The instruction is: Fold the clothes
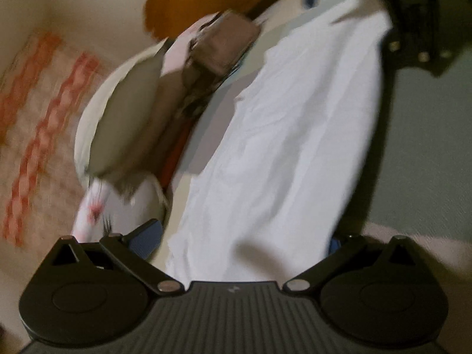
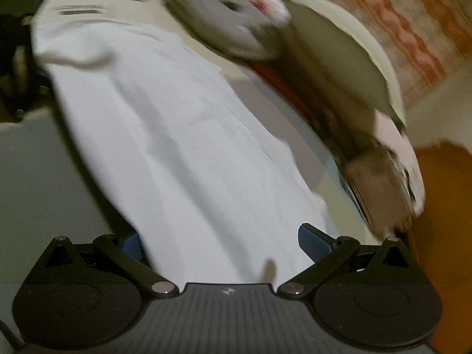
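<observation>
Left tongs (image 1: 244,242): apart; white garment (image 1: 280,135) between them, running toward 12 o'clock.
Right tongs (image 2: 219,246): apart likewise; equally near.

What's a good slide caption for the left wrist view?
White garment stretched between the left gripper fingers, with blurred clothes piled beside it.

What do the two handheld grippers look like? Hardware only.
Both match: the left gripper and right gripper have matte black bodies with ribbed centre plates bearing a small pale logo, round side housings, black link arms on silver pivot pins, and blue textured pads. No cables or sleeves visible.
</observation>
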`<state>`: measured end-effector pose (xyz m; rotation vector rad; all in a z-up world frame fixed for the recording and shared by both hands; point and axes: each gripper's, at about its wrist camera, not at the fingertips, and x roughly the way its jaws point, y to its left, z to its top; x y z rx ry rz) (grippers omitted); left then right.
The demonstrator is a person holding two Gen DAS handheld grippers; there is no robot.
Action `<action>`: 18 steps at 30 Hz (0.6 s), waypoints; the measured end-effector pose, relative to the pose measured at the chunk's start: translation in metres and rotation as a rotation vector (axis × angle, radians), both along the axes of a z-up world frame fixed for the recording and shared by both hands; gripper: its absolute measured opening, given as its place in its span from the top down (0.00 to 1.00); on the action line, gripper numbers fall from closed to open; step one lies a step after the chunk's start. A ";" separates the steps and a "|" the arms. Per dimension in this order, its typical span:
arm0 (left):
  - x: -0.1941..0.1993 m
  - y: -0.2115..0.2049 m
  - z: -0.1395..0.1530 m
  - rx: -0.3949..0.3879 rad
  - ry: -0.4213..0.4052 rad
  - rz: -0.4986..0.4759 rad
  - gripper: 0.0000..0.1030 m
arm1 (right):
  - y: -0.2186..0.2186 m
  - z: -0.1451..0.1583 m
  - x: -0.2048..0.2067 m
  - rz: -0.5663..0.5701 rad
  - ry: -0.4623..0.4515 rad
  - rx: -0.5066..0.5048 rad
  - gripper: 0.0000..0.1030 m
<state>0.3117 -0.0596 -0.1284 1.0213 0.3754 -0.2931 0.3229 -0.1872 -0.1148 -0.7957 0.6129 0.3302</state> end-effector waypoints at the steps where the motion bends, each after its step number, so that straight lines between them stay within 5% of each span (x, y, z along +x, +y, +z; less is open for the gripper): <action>1: 0.003 -0.001 0.000 -0.010 0.004 0.014 0.00 | -0.001 0.000 0.001 -0.012 0.001 0.014 0.00; 5: 0.009 -0.001 0.003 0.005 0.041 0.024 0.00 | 0.013 -0.006 -0.008 0.043 -0.056 -0.043 0.01; 10: 0.009 0.008 -0.006 0.269 -0.066 -0.007 0.01 | 0.001 -0.008 -0.008 0.086 -0.089 -0.133 0.01; 12: 0.009 0.009 -0.010 0.308 -0.068 -0.018 0.05 | -0.003 -0.009 -0.005 0.070 -0.104 -0.174 0.03; 18: 0.008 -0.026 -0.024 0.338 -0.013 -0.082 0.57 | 0.023 -0.021 -0.017 0.145 -0.131 -0.215 0.33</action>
